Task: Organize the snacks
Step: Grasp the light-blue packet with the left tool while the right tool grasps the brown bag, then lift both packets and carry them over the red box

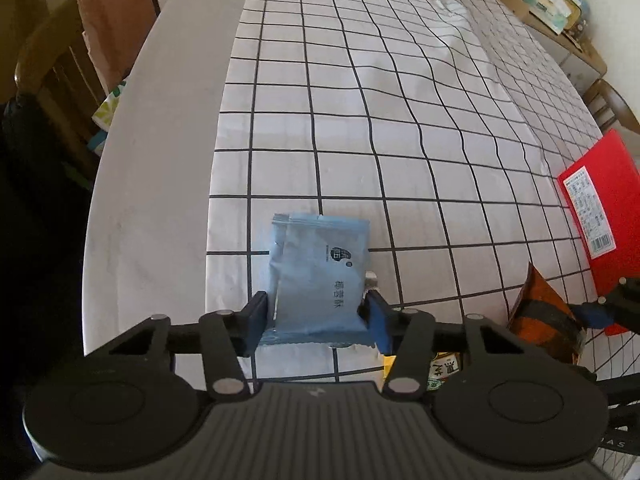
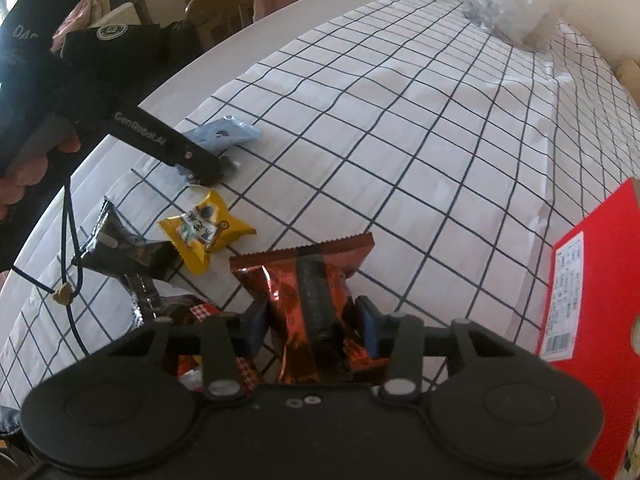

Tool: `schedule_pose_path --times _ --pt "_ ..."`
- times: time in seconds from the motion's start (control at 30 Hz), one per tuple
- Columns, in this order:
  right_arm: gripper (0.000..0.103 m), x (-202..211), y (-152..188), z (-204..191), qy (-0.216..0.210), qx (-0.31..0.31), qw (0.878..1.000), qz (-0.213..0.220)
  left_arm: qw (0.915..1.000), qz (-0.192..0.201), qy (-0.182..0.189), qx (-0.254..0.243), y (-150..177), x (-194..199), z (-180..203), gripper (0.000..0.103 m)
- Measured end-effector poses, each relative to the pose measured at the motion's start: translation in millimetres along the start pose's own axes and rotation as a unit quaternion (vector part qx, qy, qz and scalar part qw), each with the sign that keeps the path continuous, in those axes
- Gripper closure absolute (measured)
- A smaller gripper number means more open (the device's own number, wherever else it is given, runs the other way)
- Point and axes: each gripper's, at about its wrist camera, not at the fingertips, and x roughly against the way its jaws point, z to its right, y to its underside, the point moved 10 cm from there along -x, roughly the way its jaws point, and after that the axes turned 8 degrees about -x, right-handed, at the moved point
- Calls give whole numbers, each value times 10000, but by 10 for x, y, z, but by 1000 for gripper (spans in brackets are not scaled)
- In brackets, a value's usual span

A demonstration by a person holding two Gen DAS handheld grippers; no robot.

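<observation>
My left gripper (image 1: 316,314) is shut on a light blue snack packet (image 1: 322,276), which rests on the checked tablecloth (image 1: 400,120); the packet also shows in the right wrist view (image 2: 228,136). My right gripper (image 2: 312,322) is shut on a red-brown foil snack bag (image 2: 308,280), also seen in the left wrist view (image 1: 544,312). A yellow packet (image 2: 206,230) and a black packet (image 2: 120,250) lie between the two grippers. More packets (image 2: 192,312) lie under my right gripper's left finger.
A red box (image 2: 588,300) stands at the right, also in the left wrist view (image 1: 600,224). A crumpled clear plastic bag (image 2: 512,4) sits at the far end of the table. Wooden chairs (image 1: 60,80) stand along the left edge. A cluttered shelf (image 1: 556,4) is at the far right.
</observation>
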Motion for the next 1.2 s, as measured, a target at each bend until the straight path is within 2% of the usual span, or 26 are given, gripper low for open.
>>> schedule_pose_path --times 0.17,0.3,0.47,0.8,0.93,1.2 --pt "63 122 -3 70 40 -255 9996 140 9995 108 -74 296 11 68 -92 56" --pt "63 281 -5 117 12 -503 9983 292 9980 233 91 575 -9 197 -162 56" --pt "65 533 -11 142 -42 -749 9958 534 9968 391 129 682 -13 400 -187 56" --pt "71 1121 19 243 -34 -1053 9888 1060 9957 795 205 430 -60 967 149 56" --pt "78 1183 142 334 -10 -1185 9873 1057 9957 835 255 318 -46 1056 351 56" --pt "77 1213 393 341 -359 -1334 9848 1050 9961 778 382 138 80 1085 674 56"
